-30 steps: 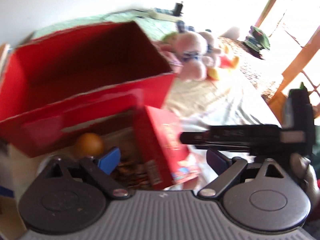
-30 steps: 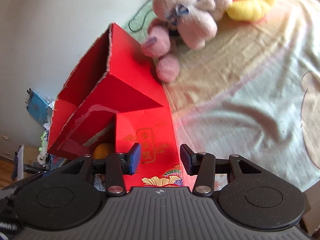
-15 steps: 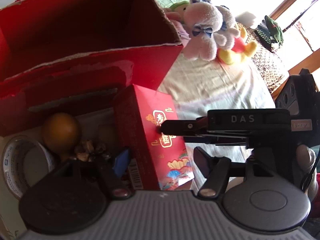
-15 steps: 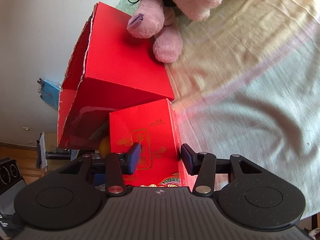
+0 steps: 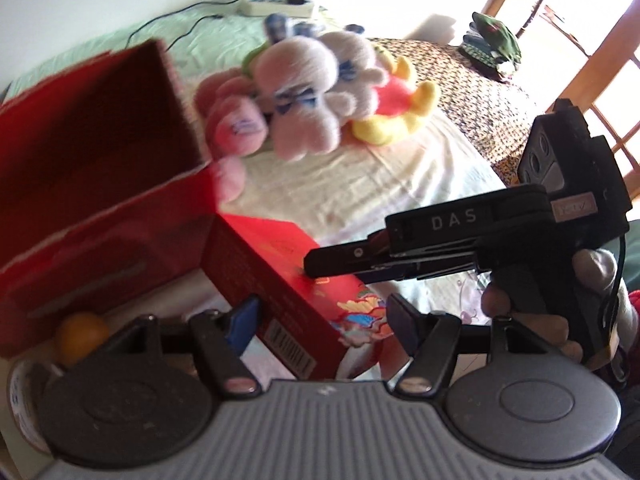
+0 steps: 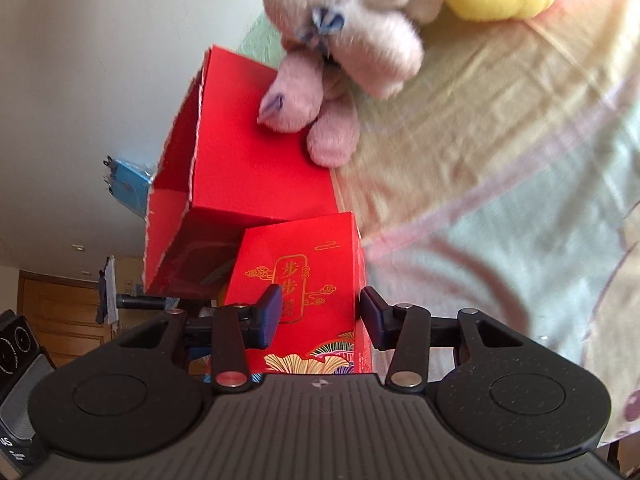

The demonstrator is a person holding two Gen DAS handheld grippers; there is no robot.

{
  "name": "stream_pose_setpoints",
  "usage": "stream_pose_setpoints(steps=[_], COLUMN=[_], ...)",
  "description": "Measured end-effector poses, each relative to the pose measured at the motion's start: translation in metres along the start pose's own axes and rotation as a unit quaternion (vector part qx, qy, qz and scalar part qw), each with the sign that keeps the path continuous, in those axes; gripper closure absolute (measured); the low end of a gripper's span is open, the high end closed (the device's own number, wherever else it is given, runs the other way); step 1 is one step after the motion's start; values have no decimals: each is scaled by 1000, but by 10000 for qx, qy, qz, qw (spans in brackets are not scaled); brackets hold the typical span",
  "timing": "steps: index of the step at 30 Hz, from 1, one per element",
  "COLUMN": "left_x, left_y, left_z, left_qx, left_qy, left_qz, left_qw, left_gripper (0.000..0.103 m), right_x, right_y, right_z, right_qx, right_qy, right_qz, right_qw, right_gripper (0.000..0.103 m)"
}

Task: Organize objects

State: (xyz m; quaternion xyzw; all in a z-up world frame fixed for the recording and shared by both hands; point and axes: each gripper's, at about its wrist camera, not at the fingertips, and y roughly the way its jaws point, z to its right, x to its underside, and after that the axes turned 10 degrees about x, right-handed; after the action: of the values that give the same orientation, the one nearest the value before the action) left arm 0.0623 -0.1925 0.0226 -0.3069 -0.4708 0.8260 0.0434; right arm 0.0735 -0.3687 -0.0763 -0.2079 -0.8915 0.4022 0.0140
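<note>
Plush toys (image 5: 316, 104) are crowding the bed (image 6: 500, 184) at 12 o'clock, beside the open red carton (image 5: 100, 184). Both the left hand-held gripper (image 5: 322, 322) and right hand-held gripper (image 6: 320, 318) are straddling the small red box (image 6: 304, 292), jaws spread, the left's having just been closing.

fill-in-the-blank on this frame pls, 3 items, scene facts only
1. The small printed box between the right gripper fingers is coloured ____.
2. The big open red box has pink plush toys resting against its ____ wall.
3. Left of the small box, near the left gripper, sits a round ____ fruit.

Missing: red; outer; orange
</note>
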Motion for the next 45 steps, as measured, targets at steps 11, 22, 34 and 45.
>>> stream_pose_setpoints(steps=[11,22,34,45], left_x=[-28,-58,-54,-51], left_y=[12,-55,-101,-58], left_z=[40,23,-87,-149], left_qx=[274,127,-397,-320], left_qy=[928,1569,830,123], left_qz=[225,1300,1802,1433], left_qw=[9950,9789,9793,9891], left_gripper=[34,34,34,34], right_x=[6,-7,-42,-58], right_y=[-57,-77,-16,50], right_z=[33,-36,-138,-168], right_qx=[-300,-552,-500,577], right_qy=[400,-86,-1380,-2287], right_qz=[860,2134,2008,1749], right_qw=[9950,9754,9686,9559], right_gripper=[57,57,57,57])
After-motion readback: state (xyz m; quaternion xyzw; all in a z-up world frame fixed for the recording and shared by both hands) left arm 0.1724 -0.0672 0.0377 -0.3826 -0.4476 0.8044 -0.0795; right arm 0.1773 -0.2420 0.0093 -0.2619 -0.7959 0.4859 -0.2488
